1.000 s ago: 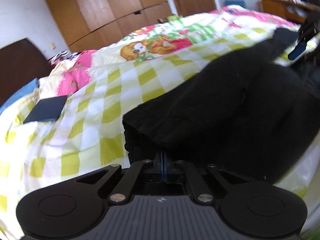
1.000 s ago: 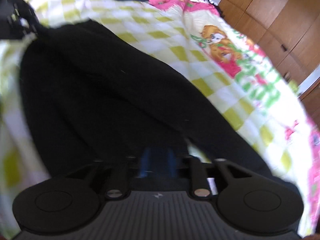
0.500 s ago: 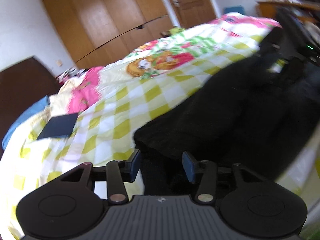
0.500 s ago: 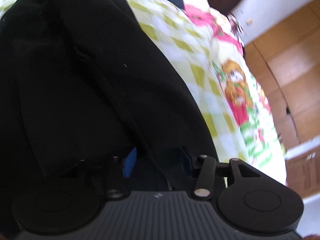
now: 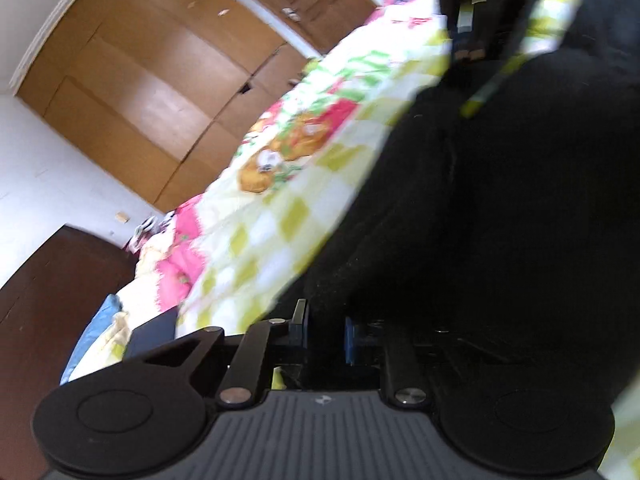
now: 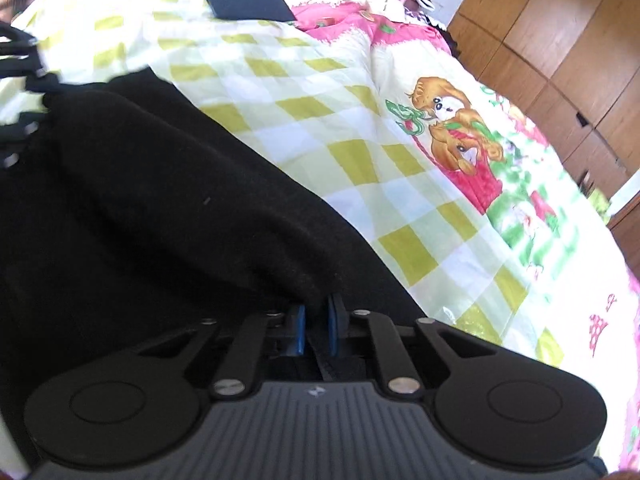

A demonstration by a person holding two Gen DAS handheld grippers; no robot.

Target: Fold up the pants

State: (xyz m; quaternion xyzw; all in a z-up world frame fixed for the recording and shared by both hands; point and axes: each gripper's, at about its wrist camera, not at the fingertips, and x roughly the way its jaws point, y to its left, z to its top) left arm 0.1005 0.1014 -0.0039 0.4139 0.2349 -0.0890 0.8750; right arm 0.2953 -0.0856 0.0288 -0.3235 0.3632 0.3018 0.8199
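The black pants [image 5: 500, 200] lie on the checked bedspread [image 5: 280, 216] and fill the right of the left wrist view. My left gripper [image 5: 326, 330] is closed on a thick edge of the pants, the blue pads pressing the fabric. In the right wrist view the pants [image 6: 140, 208] spread across the left and middle. My right gripper [image 6: 317, 326] is closed on a fold of the pants edge, the pads a narrow gap apart with cloth between them. The other gripper shows at the far left [image 6: 20, 80] and at the top of the left wrist view [image 5: 472, 12].
A dark flat book or tablet [image 6: 244, 0] lies on the bed near the pillows. Wooden wardrobes [image 5: 160, 72] stand beyond the bed. A dark headboard [image 5: 48, 292] is at the left. The bedspread has a cartoon print [image 6: 452, 128].
Both grippers were open half a second ago and have closed on the pants' edge. The left view has tilted and moved closer to the pants; the right view has swung back over the bed.
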